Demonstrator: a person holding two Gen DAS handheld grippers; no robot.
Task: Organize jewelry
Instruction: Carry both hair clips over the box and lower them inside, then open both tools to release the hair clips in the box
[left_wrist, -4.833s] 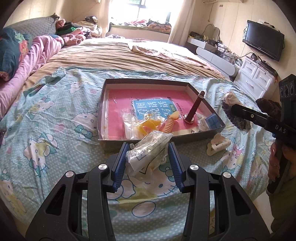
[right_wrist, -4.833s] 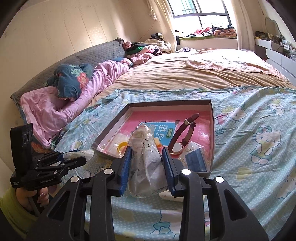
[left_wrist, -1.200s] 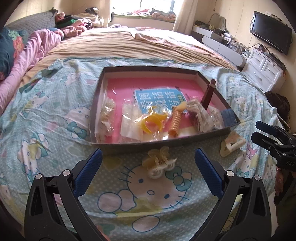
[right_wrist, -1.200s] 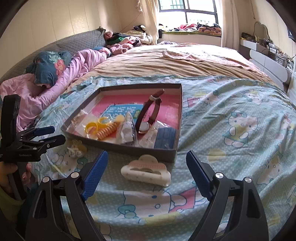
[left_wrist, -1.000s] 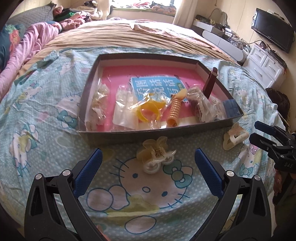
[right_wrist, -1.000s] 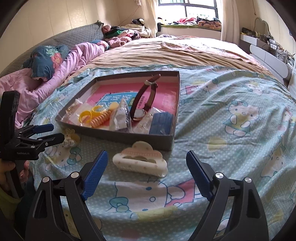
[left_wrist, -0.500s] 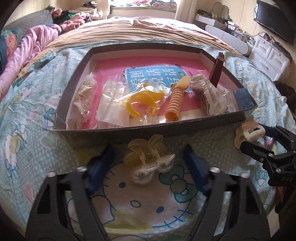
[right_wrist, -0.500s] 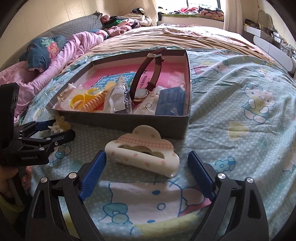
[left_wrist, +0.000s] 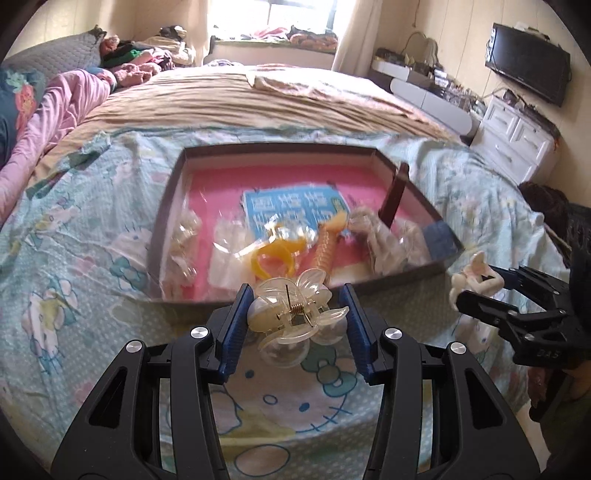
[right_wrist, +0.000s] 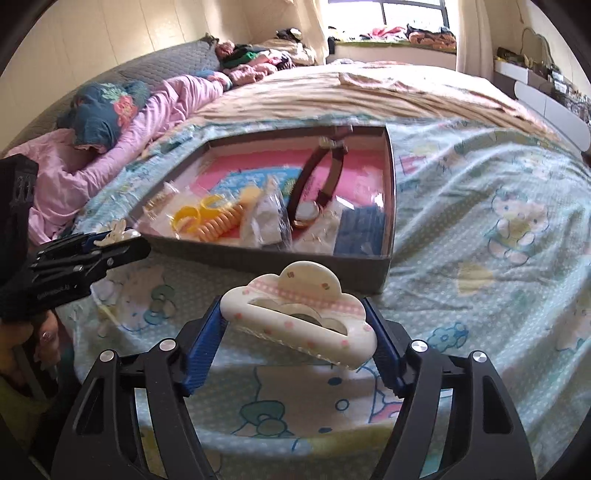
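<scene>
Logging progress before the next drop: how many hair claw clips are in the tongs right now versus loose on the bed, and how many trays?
Hair claw clips held in tongs: 2, the clear flower clip in the left tongs and the white cloud clip in the right tongs
Clips loose on the bedspread: 0 visible
Trays: 1, the tray
Total: 3

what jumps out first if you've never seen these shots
Two hair claws held up over the Hello Kitty bedsheet: a clear flower-shaped clip in the left tool, a cream cloud-shaped clip in the right tool. Just beyond them sits a pink-lined tray cluttered with accessories.
</scene>
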